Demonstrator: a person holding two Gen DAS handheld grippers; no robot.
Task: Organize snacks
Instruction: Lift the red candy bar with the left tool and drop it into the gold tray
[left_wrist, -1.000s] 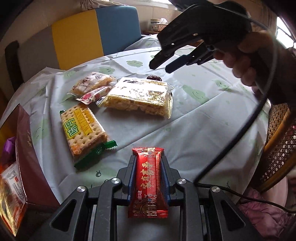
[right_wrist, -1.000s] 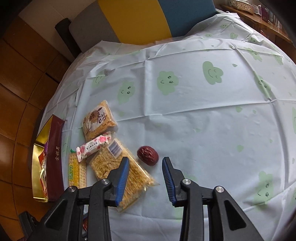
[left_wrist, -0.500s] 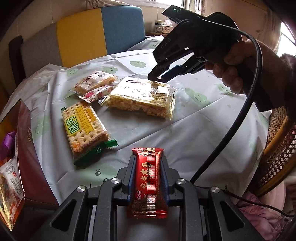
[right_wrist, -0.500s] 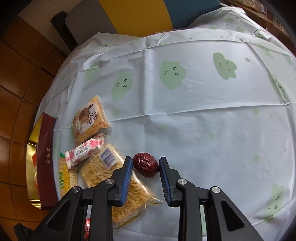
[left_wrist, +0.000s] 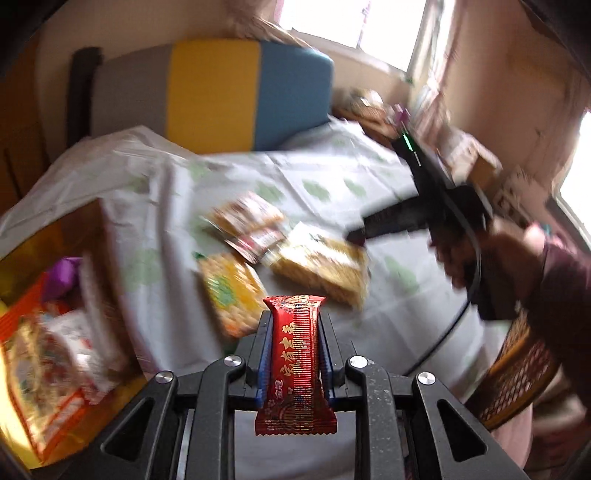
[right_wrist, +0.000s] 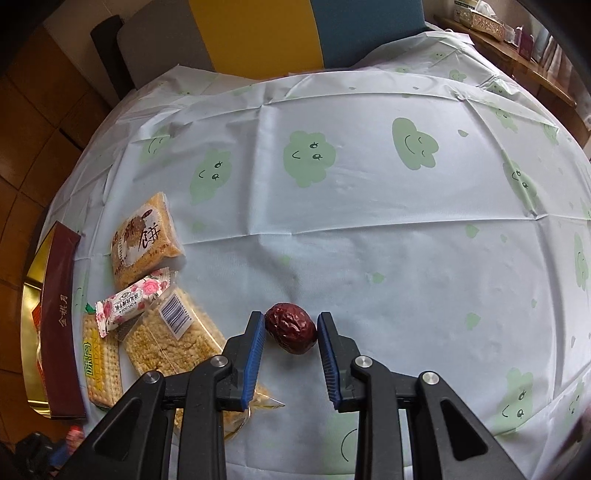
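My left gripper (left_wrist: 294, 325) is shut on a red snack packet (left_wrist: 295, 365) and holds it upright in the air near the table's edge. My right gripper (right_wrist: 290, 325) is open on the table with a dark red date (right_wrist: 291, 327) between its fingers; the right pad touches it, the left stands just apart. The right gripper also shows in the blurred left wrist view (left_wrist: 364, 230). A gold-lined snack box (left_wrist: 44, 325) with maroon walls sits at the left, several packets inside.
On the cloud-print tablecloth (right_wrist: 369, 240) lie a rice cake pack (right_wrist: 173, 343), a cracker pack (right_wrist: 101, 363), a rose-print candy (right_wrist: 135, 295) and a sesame cake packet (right_wrist: 142, 240). A grey, yellow and blue chair back (right_wrist: 258, 33) stands behind the table.
My right gripper came down and forward around the date. My left gripper swung left and up with the red packet, so the box now shows more fully.
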